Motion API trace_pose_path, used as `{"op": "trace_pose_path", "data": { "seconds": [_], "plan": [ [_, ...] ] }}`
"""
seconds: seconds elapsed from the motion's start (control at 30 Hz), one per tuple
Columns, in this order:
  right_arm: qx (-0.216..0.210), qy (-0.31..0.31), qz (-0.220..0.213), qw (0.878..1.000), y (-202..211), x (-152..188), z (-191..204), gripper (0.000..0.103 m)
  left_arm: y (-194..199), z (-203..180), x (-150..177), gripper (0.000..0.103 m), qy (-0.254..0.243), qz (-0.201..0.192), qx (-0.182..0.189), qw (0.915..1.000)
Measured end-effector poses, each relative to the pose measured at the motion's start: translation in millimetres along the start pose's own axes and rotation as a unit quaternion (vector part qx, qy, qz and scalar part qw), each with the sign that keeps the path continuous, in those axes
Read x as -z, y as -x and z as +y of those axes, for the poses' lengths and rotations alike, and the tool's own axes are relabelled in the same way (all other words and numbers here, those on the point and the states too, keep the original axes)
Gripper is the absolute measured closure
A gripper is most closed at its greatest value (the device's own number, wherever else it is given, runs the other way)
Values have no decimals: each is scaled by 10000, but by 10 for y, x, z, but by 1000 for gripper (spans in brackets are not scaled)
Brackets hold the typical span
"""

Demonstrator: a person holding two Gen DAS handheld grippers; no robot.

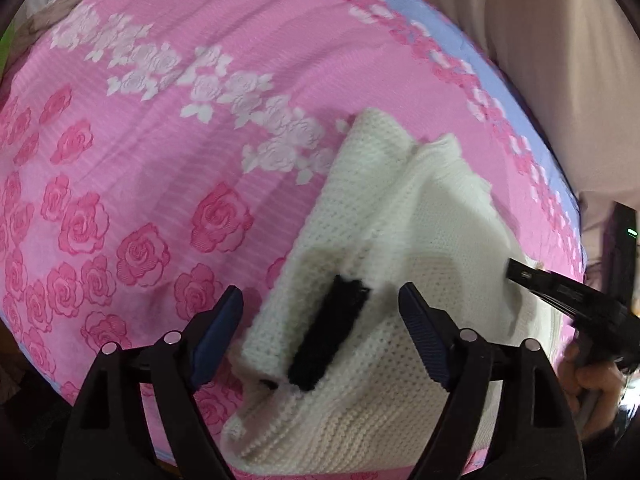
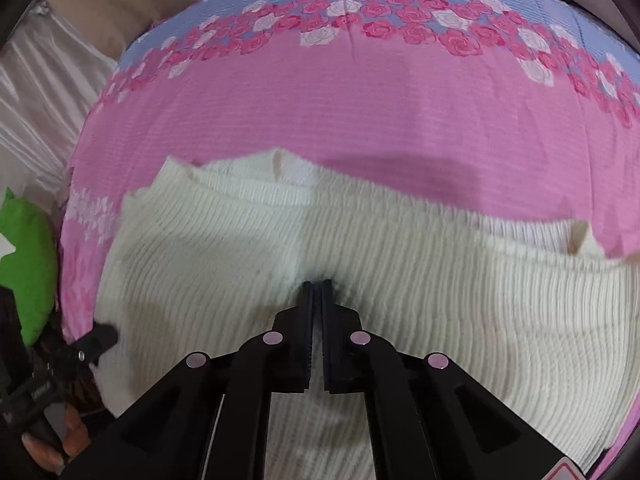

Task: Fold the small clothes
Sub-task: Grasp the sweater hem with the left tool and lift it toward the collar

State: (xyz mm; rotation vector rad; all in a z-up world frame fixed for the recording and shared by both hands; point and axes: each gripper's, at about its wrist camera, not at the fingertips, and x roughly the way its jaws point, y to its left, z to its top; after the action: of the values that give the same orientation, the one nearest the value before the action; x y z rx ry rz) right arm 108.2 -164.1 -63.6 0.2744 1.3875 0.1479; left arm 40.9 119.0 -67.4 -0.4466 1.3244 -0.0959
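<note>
1. Across the left wrist view, a cream knit garment [image 1: 384,264] lies on a pink bedspread [image 1: 160,168] printed with roses. The left gripper [image 1: 320,320] hovers just over it with its blue-padded fingers [image 1: 218,332] wide apart, holding nothing. A black patch [image 1: 328,332] sits on the knit between them. At the right edge the right gripper [image 1: 516,274] reaches onto the cloth, a hand [image 1: 588,380] behind it.

2. Seen from the right wrist, the garment [image 2: 400,248] fills the lower half, ribbed in fine rows and bunched at its far edge. The right gripper [image 2: 317,286] has its fingers pressed together, apparently pinching a small tuft of knit — the puckered fabric at the tips suggests a real hold. A green cushion [image 2: 28,264] lies at the left, beside the spread's edge.

3. To fold well, I judge the left gripper should close on the near edge by the black patch, then both lift evenly — a loose knit stretches and sags if pulled from one point.

4. The spread [image 2: 400,120] is flat-woven with a blue border; the knit is thick, soft and open-meshed.
</note>
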Motion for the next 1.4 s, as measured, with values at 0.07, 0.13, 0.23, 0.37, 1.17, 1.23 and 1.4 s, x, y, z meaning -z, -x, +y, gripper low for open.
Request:
{"op": "trace_pose_path", "data": {
  "seconds": [0.07,0.13,0.23,0.37,1.17,1.23,1.4],
  "plan": [
    [-141,-125,-134,9997,218,75,11,99,-4,59,-1,22,214,-52,163,9996],
    [-352,-101,-287,9989,470,272,15,97,-11,81,-8,22,314,-53,250,9992],
    [-260,-61,-104,9996,494,548,-2,97,-29,29,-30,58,132,-61,350,9993],
    [-309,-334,159,9988,144,770,-186,103,156,-186,-111,83,-34,-26,891,9960],
    [-1133,-2445,-1402,9528,1419,1615,-2114,35,454,-2566,1221,16,-4573,55,1152,8818],
    [-1346,-2313,-1395,9534,1366,1489,-1975,28,388,-2415,1321,16,-4680,326,1053,8768],
    [-1442,-2043,-680,9658,910,1189,-1752,25,134,-2265,1797,16,-5193,948,1003,8434]
  ]
}}
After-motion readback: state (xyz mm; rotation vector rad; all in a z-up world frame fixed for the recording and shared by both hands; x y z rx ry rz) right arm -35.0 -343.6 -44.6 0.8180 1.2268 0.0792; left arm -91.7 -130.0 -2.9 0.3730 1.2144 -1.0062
